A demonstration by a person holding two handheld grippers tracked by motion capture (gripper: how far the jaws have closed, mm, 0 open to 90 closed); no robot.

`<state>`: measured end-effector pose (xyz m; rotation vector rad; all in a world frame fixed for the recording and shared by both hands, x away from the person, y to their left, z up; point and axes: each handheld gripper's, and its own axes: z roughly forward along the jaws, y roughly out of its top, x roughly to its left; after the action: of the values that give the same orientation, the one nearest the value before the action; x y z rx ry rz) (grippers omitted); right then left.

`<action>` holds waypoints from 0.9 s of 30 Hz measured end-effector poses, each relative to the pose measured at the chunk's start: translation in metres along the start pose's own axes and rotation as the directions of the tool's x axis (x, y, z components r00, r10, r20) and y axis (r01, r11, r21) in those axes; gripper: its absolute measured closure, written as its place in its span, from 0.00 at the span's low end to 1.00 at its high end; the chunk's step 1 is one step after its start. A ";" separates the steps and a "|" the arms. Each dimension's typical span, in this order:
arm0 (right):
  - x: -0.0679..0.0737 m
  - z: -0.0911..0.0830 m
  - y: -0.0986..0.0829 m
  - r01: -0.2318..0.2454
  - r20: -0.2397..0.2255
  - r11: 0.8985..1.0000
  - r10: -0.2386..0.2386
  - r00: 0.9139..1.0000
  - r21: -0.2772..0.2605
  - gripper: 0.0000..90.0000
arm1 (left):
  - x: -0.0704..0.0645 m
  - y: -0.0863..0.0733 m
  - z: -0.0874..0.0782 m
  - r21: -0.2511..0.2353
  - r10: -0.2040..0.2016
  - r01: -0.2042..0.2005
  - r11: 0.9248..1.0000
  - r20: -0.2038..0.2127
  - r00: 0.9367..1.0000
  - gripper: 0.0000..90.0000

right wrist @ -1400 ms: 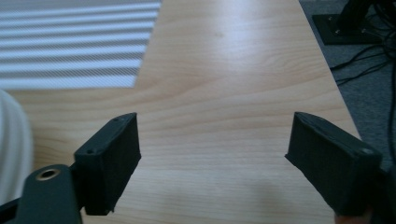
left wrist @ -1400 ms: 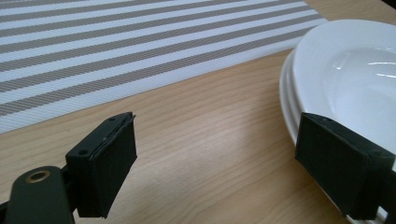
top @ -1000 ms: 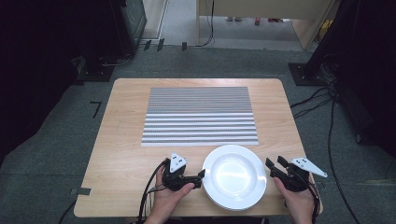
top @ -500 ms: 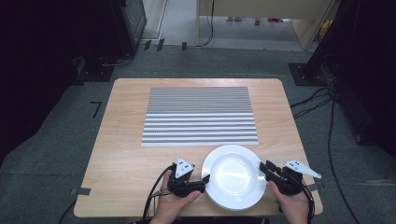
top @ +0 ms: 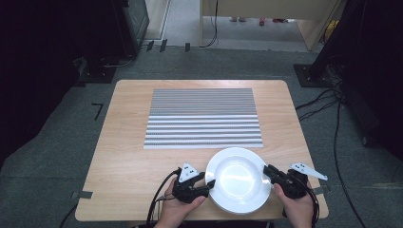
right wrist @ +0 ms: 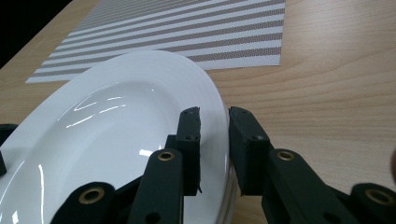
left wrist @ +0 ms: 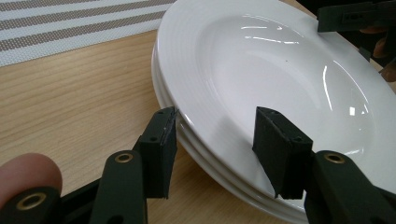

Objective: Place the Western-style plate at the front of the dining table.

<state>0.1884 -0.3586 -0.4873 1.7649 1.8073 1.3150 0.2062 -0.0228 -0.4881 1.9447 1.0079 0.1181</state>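
Since the earlier frames, both grippers have closed in on the plates from either side: the left gripper [top: 209,183] has shifted rightward to the rim, and the right gripper [top: 267,171] has shifted leftward to the opposite rim.

Counts, as we read them:
- Grippers: two, each held in one hand at the bottom of the high view.
- Plates: we count a stack of round white glossy ceramic plates [top: 237,178]. In the left gripper view the stacked rims [left wrist: 187,126] show at least two layers; we cannot tell the exact number.
- Placemats: one rectangular woven placemat with grey and white stripes [top: 203,118], lying in the centre of the high view, just above the plates.
- Tables: one light wooden table [top: 123,156].

Contents: the top plate is a shallow dish, and we see only light reflections in its well.

Tool state:
- Left gripper [left wrist: 212,140]: the jaws stand wide apart, one outside the rim and one over the inner face of the top plate; nothing is clamped.
- Right gripper [right wrist: 214,144]: the jaws stand close together with the plate rim [right wrist: 212,100] between them; we cannot tell whether the pads press on it.

Plate position: lower centre of the high view, resting on the table near its front edge, between the two grippers.
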 end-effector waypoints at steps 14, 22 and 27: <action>-0.005 -0.003 0.002 -0.077 -0.016 0.997 0.078 0.997 0.012 0.91 | 0.001 0.000 -0.001 0.006 -0.017 0.017 1.000 0.008 1.000 0.57; -0.007 -0.003 0.002 -0.109 -0.023 0.994 0.109 0.994 0.010 0.92 | 0.002 -0.001 0.000 0.010 -0.028 0.028 1.000 0.017 0.999 0.57; -0.007 -0.004 0.002 -0.114 -0.025 0.993 0.114 0.993 0.007 0.92 | 0.001 -0.001 0.000 0.011 -0.027 0.026 1.000 0.015 1.000 0.57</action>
<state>0.1883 -0.3667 -0.4866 1.8881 1.7475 1.3826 0.2067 -0.0218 -0.4890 1.9386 1.0261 0.0832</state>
